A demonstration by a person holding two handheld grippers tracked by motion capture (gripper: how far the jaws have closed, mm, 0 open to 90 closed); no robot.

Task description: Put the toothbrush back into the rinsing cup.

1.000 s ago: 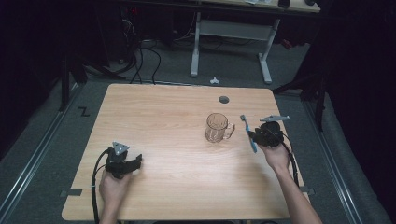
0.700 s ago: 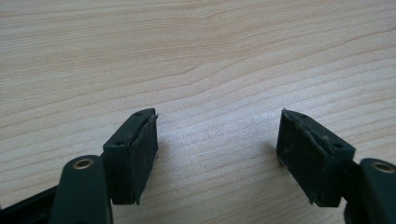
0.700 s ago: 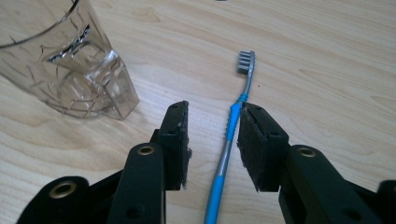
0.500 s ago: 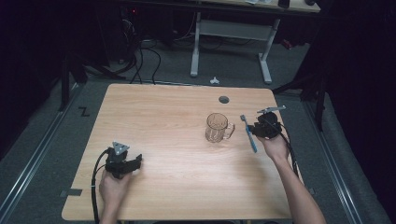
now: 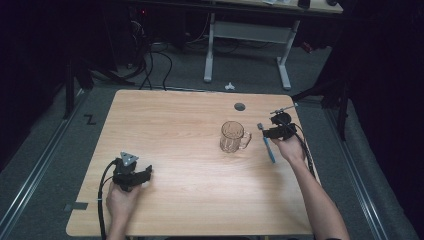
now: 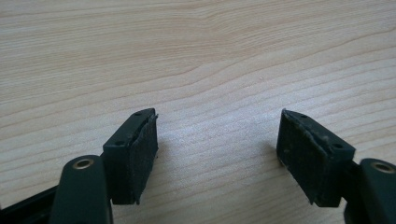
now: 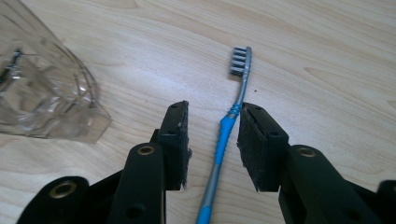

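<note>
The right gripper [image 7: 212, 135] sits low over the toothbrush [image 7: 223, 140], its two black jaws straddling the blue-and-grey handle just below the neck. They are parted, with a gap on either side of the handle, so nothing is clamped yet. The placement looks chosen for a pick-up: the jaws flank the thicker blue grip section rather than the thin neck or the bristled head, which points toward the top of that frame.

In the high view the toothbrush [image 5: 267, 144] lies flat on the table [image 5: 175, 125] at centre right, just right of the glass mug [image 5: 231, 136], whose handle faces it. The right gripper [image 5: 267, 133] is over the brush's upper half, near the mug. That closeness suggests the brush is meant for the mug, though this is a judgement only. In the right gripper view the glass mug [image 7: 42, 88] fills the upper left corner.

The left gripper [image 5: 149, 172] rests in the lower left of the high view, well apart from the brush and mug, apparently parked out of the way. In its own view the left gripper [image 6: 217, 140] has its jaws wide apart over bare wood, grasping nothing.
</note>
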